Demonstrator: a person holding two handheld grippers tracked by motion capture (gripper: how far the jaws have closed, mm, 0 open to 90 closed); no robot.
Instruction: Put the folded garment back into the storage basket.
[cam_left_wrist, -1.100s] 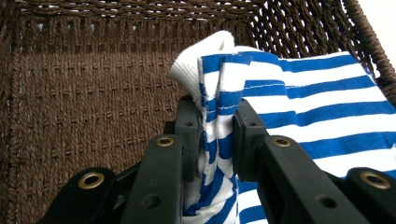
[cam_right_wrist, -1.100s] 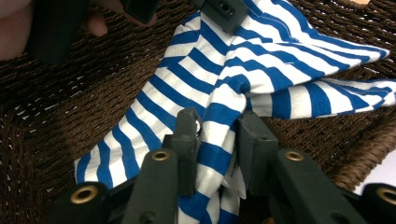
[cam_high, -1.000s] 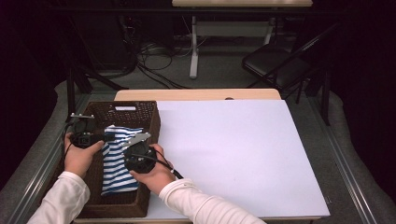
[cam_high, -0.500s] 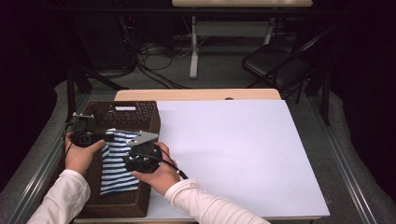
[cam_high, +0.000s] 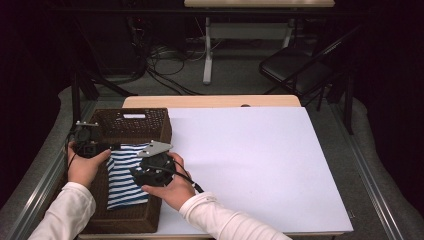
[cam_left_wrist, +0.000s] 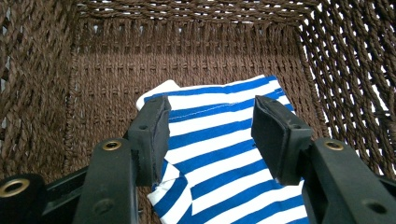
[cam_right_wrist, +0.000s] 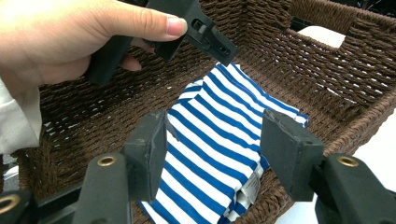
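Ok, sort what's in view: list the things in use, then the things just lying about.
In use:
striped cloth, folded in the basket
wicker basket
left gripper, jaws just opened above the cloth
right gripper, likewise

Lying about:
white board covering the table
folding chair
floor cables

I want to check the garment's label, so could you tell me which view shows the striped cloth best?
The right gripper view: the striped cloth lies folded in the basket with its white tag visible. The left gripper view shows one end; the high view has it partly behind the right gripper.
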